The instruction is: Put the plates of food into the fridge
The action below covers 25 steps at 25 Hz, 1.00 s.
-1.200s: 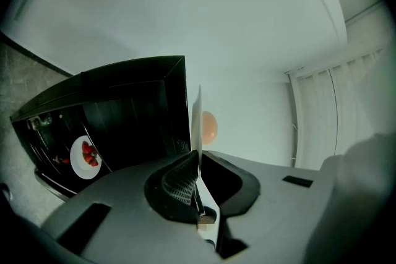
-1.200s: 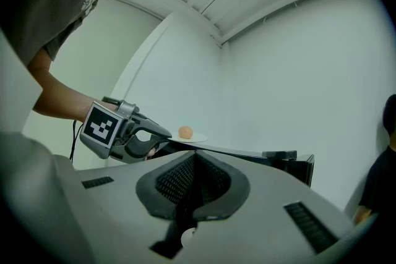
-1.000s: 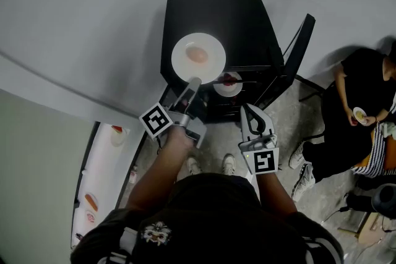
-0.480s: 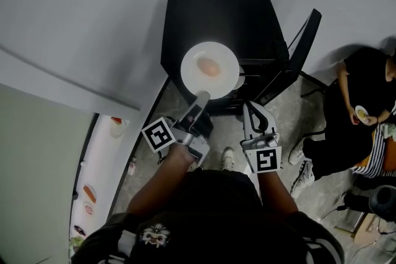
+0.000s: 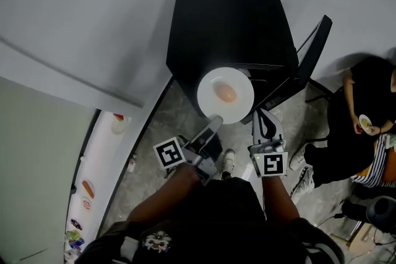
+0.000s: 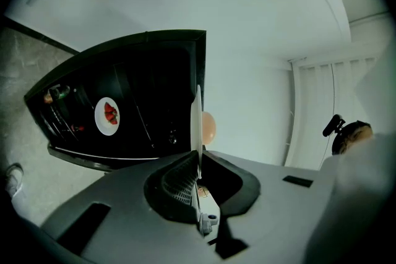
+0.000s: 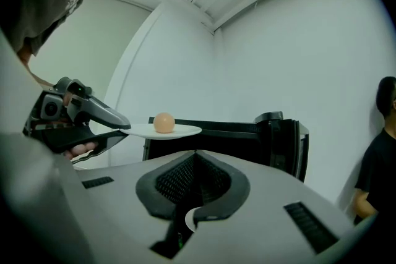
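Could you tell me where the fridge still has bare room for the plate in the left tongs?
The dim shelf space between the strawberry plate and the roof of the fridge looks bare. Its outer top is bare too. It seems fuller toward the bottom, where small things sit beyond the strawberry plate.

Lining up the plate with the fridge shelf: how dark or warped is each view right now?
Head view: sharp, fisheye curves the walls, fridge top is flat black. Left gripper view: dark vignette corners; fridge interior dim, only the strawberry plate stands out; held plate edge-on in left tool. Right gripper view: evenly lit, held plate clear.
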{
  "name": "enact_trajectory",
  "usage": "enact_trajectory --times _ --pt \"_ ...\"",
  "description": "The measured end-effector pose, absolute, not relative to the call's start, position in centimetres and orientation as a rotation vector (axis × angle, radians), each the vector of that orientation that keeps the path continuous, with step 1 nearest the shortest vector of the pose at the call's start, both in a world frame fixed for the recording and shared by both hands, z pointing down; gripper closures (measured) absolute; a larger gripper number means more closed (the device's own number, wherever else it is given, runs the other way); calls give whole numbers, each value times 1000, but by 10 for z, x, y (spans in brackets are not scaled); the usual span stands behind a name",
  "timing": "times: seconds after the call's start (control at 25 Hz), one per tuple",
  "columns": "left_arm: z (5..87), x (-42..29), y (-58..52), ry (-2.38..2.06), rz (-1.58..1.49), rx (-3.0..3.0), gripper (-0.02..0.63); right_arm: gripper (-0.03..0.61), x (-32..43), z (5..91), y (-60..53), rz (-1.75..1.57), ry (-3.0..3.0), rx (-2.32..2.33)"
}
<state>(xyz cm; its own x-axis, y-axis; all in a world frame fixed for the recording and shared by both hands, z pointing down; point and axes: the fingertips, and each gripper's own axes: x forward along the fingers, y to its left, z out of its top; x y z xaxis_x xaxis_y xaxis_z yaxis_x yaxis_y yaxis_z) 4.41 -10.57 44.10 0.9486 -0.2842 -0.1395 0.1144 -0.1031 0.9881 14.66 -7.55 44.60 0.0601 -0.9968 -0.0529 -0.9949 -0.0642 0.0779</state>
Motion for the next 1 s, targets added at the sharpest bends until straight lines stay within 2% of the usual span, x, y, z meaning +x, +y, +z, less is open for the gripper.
enact_trajectory --times 0.44,1.0 --pt "494 36 -112 -208 -303 1584 581 555 154 460 -69 -121 -2107 2264" --pt "537 61 -171 -268 -329 1577 581 555 146 477 -63 -93 -2143 2202"
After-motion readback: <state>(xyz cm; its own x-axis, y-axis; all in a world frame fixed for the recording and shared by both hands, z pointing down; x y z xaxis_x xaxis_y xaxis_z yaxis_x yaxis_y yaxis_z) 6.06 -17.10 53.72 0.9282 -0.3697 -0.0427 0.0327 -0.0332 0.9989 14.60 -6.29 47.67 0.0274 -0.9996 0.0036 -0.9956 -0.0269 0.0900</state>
